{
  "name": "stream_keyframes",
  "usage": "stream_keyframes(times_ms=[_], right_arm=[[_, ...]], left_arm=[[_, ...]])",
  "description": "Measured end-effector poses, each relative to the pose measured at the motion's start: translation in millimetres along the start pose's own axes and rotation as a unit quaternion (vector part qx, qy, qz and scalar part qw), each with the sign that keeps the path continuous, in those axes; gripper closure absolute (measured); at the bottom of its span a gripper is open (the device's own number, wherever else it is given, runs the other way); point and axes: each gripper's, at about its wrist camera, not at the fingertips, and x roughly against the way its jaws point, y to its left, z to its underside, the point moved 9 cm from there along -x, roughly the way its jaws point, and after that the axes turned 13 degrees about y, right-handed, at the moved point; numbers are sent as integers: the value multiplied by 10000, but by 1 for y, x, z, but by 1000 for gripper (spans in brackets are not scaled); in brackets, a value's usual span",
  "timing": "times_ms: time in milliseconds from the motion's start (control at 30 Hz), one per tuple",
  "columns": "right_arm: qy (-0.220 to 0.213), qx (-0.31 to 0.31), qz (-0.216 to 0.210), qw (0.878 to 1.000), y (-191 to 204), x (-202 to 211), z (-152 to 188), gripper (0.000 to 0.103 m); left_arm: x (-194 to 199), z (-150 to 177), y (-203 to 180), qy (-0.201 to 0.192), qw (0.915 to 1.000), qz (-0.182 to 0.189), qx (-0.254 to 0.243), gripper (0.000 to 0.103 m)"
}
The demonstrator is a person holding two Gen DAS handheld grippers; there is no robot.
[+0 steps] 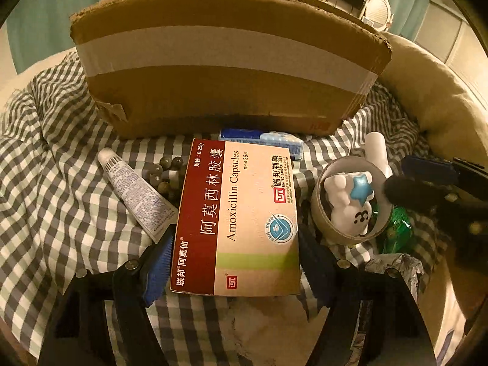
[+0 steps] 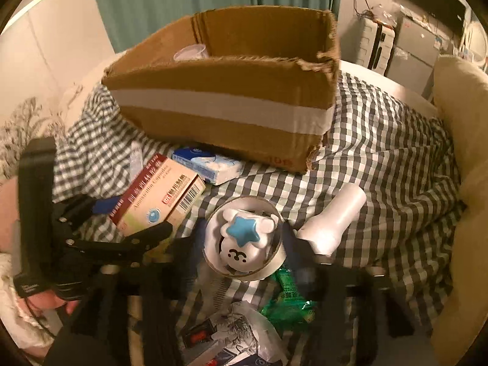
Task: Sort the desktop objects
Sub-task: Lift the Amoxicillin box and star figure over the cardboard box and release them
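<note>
Checked cloth [image 1: 61, 189]: amoxicillin box [image 1: 241, 219] clamped betw. left tongs [image 1: 235, 262].

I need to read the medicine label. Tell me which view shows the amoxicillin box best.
Left wrist: the amoxicillin box fills the centre, its printed top face legible. The right wrist shows it small, angled, blurred at left.

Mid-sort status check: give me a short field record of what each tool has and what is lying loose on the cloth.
left tool: shut on the red-and-cream amoxicillin carton, held tilted
right tool: straddles the cardboard tape ring with the white bunny toy with a blue star inside; contact unclear
container: open brown cardboard box, behind the items
surface: grey-checked cloth
loose: white printed tube, blue-and-white tissue pack, green wrapper
</note>
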Motion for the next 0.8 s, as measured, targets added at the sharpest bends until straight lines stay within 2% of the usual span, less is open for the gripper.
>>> stream_keyframes(times_ms=[200,333,367,433,800], right_arm=[[275,160,208,9993,4,-30,1,48],[457,168,451,9978,-1,-48,0,48],[416,116,489,9979,-3,-50,-1,55],[323,-40,318,9990,-6,-48,-2,62],[-324,-108,120,9993,3,10,-11,62]], left_arm=[[9,2,14,-47,9999,-25,88,27],[2,-1,12,-16,9999,-12,132,27],[2,0,13,-10,9999,-12,136,27],[6,2,17,-20,9999,-4,147,27],[34,-3,23,-319,9989,89,335,27]])
